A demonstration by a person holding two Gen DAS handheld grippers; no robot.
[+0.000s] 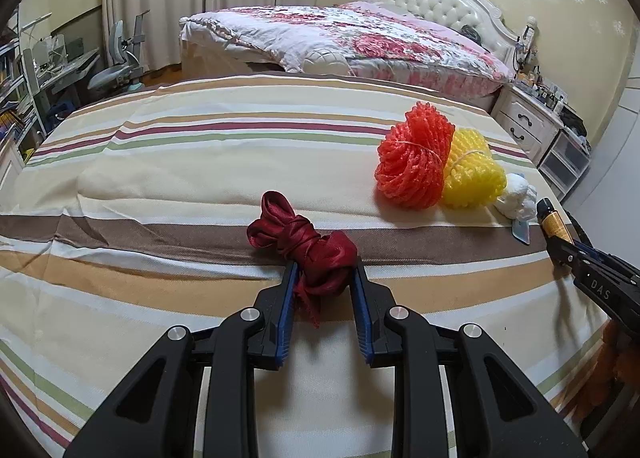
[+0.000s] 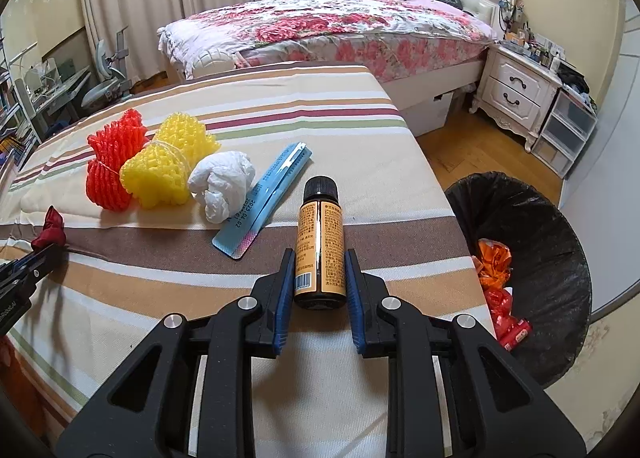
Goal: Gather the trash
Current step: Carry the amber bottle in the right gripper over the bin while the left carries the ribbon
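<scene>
Between the pads of the left gripper (image 1: 325, 282) sits a knotted dark red ribbon (image 1: 308, 248), pinched at its frayed near end while the looped end lies on the striped cloth (image 1: 200, 185). Taking the black-lined bin (image 2: 560, 258) as landmark: it stands on the floor off the cloth's right edge, with orange wrappers already inside. Nearest to it, the right gripper (image 2: 318, 270) is closed on a small brown bottle (image 2: 319, 242) lying on its side, cap pointing away, pads pressing its label on both flanks. To finish the step well, I judge each load should be lifted clear of the cloth before swinging toward the bin, and the ribbon's tail kept from snagging. Farther from the bin lie a blue packet (image 2: 266, 197), a white wad (image 2: 222, 181), then yellow (image 2: 168, 169) and orange foam nets (image 2: 112, 161).
</scene>
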